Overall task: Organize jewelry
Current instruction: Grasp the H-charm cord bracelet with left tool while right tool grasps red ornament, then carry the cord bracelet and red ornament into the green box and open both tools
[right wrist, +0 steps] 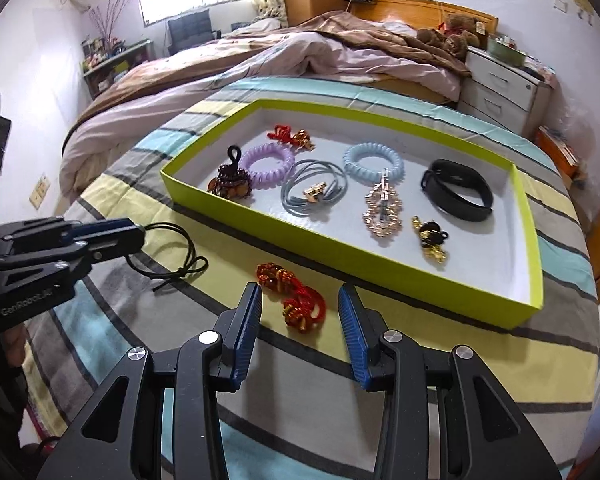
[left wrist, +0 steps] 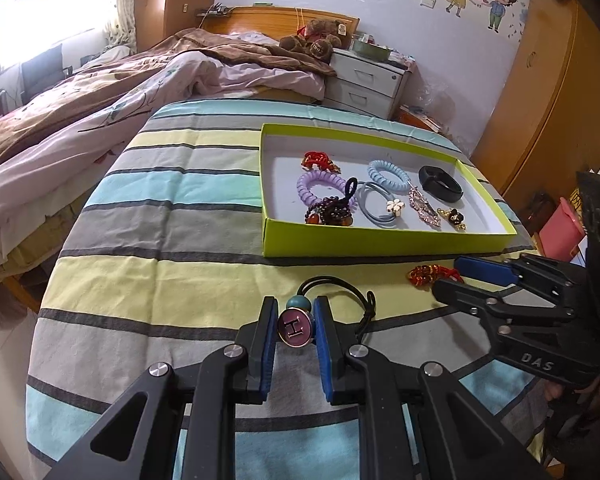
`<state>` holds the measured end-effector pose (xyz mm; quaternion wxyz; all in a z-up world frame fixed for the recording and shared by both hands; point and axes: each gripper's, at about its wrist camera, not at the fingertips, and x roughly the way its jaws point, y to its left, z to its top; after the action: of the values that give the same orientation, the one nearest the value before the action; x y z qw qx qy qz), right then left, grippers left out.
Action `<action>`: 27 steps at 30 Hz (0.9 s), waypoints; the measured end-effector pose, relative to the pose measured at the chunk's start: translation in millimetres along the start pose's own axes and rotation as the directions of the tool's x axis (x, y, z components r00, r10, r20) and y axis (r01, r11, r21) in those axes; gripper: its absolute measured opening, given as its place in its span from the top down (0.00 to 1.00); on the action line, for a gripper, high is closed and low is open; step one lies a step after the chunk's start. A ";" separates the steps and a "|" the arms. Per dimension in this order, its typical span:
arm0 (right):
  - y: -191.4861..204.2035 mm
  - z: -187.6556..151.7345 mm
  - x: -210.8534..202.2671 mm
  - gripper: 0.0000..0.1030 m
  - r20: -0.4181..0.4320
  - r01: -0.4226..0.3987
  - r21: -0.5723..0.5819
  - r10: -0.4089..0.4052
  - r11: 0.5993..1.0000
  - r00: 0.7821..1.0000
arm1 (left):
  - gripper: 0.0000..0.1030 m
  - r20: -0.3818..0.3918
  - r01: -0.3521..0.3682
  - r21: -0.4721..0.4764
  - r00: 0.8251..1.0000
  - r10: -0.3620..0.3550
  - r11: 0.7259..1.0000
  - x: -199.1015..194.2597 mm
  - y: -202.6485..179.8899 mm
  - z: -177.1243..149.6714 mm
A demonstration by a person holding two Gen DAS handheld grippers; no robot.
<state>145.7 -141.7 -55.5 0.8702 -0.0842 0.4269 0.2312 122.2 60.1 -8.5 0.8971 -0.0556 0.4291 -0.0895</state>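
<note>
A teddy bear sits by the headboard; a white nightstand holds what looks like a green bowl.

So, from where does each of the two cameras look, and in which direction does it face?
Left wrist: sits on the left tool, looks forward over the striped cloth to the green tray; its fingers clamp the H-charm hair tie; the right tool enters from the right.
Right wrist: sits on the open right tool above the red beaded bracelet, facing the tray; the left tool shows at left.
Shared: tray, bracelet, hair tie cord, bed.
</note>
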 end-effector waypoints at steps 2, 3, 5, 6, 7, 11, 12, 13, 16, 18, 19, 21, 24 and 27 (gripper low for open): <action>2.6 1.0 3.3 0.60 -0.007 0.000 -0.008 0.000 1.000 1.000 | 0.82 0.000 0.003 -0.005 1.000 -0.003 1.000 -0.1 0.8 0.1; 3.7 1.2 5.0 0.60 -0.011 0.002 -0.010 -0.002 1.000 1.000 | 0.82 0.000 0.004 -0.005 1.000 -0.004 1.000 -0.2 0.8 -0.1; 3.9 0.7 7.5 0.60 -0.020 0.007 -0.009 -0.007 1.000 1.000 | 0.82 0.001 0.007 -0.002 1.000 -0.007 1.000 -0.4 -0.4 -0.6; 4.3 0.1 7.7 0.60 -0.023 0.012 -0.008 -0.012 1.000 1.000 | 0.82 0.000 0.009 0.000 1.000 -0.009 1.000 -0.6 -0.8 -1.1; 4.2 -0.2 7.2 0.60 -0.019 0.015 -0.008 -0.015 1.000 1.000 | 0.82 0.001 0.009 0.002 1.000 -0.009 1.000 -1.0 -1.6 -1.2; 2.7 -1.9 4.2 0.84 -0.008 0.022 0.000 -0.022 1.000 1.000 | 0.82 0.008 0.012 0.011 1.000 -0.012 1.000 -3.2 -5.7 -0.8; 1.5 -2.4 3.2 0.85 -0.006 0.024 0.005 -0.024 1.000 1.000 | 0.82 0.009 0.013 0.015 1.000 -0.013 1.000 -4.0 -7.0 -0.4; 0.4 -2.8 2.3 0.85 -0.004 0.023 0.010 -0.023 1.000 1.000 | 0.82 0.010 0.012 0.016 1.000 -0.012 1.000 -4.3 -7.6 -0.1; -2.8 -3.7 -2.8 0.85 0.015 0.017 0.025 -0.017 1.000 1.000 | 0.82 0.015 0.011 0.024 1.000 -0.011 1.000 -6.9 -10.5 0.6; -3.0 -3.6 -6.7 0.86 0.027 0.010 0.032 -0.011 0.999 1.000 | 0.82 0.020 0.013 0.026 1.000 -0.013 1.000 -8.8 -12.3 1.8; -3.2 -3.6 -10.0 0.86 0.037 0.005 0.035 -0.007 0.999 0.999 | 0.82 0.022 0.014 0.029 1.000 -0.015 0.999 -9.6 -13.0 2.9; -3.4 -3.5 -16.1 0.86 0.054 -0.004 0.041 0.002 0.999 0.999 | 0.82 0.028 0.015 0.036 0.999 -0.016 0.999 -11.6 -15.5 4.6; -4.5 -1.4 -29.0 0.86 0.092 -0.015 0.054 0.010 0.998 0.996 | 0.82 0.043 0.019 0.050 0.999 -0.021 0.999 -17.0 -20.4 9.6; -9.2 3.7 -39.9 0.86 0.125 -0.010 0.066 0.002 0.998 0.992 | 0.82 0.062 0.021 0.063 0.998 -0.025 0.998 -21.6 -25.0 17.7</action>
<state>131.6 -161.7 -22.4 0.8967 -0.0392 0.3795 0.2242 119.8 40.6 23.5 0.9103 -0.0355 0.3970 -0.1114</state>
